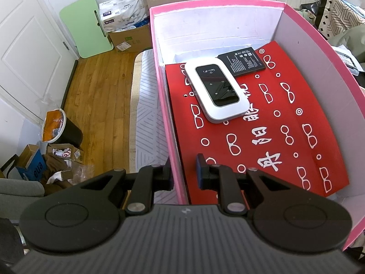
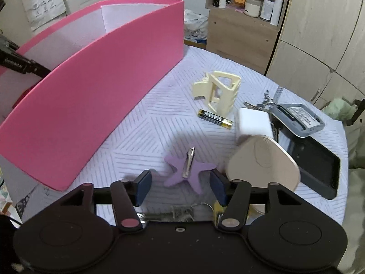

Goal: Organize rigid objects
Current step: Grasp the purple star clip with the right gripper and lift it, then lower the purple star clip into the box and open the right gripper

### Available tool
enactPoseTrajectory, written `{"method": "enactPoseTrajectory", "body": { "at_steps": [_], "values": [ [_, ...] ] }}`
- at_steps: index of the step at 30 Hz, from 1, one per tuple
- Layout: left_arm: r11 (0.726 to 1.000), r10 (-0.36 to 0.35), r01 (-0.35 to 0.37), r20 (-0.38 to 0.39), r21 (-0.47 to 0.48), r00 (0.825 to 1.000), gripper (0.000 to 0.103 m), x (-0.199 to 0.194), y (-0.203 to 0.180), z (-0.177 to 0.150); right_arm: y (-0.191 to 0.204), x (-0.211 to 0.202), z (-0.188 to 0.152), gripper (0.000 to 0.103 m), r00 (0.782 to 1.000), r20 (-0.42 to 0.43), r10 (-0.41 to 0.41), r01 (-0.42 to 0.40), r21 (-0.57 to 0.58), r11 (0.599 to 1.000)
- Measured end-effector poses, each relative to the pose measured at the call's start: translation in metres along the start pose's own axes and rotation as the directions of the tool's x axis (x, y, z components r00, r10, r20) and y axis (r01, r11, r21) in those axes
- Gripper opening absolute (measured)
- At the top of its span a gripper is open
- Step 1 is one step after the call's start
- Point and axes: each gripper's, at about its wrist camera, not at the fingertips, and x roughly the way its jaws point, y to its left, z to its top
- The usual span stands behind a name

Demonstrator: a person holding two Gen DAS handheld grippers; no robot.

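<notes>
A pink box (image 1: 163, 105) with white inner walls holds a red sheet printed with glasses (image 1: 273, 125), a white Wi-Fi router (image 1: 216, 89) and a flat black battery (image 1: 243, 60). My left gripper (image 1: 184, 173) straddles the box's near wall, one pad outside and one inside, shut on it. In the right wrist view the pink box (image 2: 102, 86) stands at the left. My right gripper (image 2: 180, 186) hangs open over a purple star hair clip (image 2: 196, 173), which lies between the fingertips without touching the pads.
On the white patterned tablecloth (image 2: 146, 132) lie a cream claw clip (image 2: 219, 91), an AA battery (image 2: 214, 118), a white charger block (image 2: 253, 123), a beige rounded case (image 2: 262, 159), keys (image 2: 262, 105), a grey device (image 2: 296, 118) and a black tablet (image 2: 314, 169). Cupboards stand behind.
</notes>
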Motion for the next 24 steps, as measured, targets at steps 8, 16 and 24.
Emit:
{"method": "enactPoseTrajectory", "body": {
  "at_steps": [8,16,24],
  "values": [
    [1.000,0.002,-0.002,0.000,0.005,1.000,0.016,-0.001,0.000,0.000,0.008,-0.007,0.006,0.038,0.999,0.012,-0.030,0.030,-0.043,0.999],
    [1.000,0.005,-0.005,-0.001,0.008,1.000,0.016,0.000,-0.001,0.001,0.026,-0.065,0.039,0.038,0.988,0.152,-0.020,0.037,-0.113,0.993],
    [1.000,0.003,-0.003,-0.001,0.005,1.000,0.016,0.000,-0.002,0.001,0.057,-0.098,0.086,0.038,0.960,0.279,-0.005,0.078,-0.252,0.964]
  ]
}}
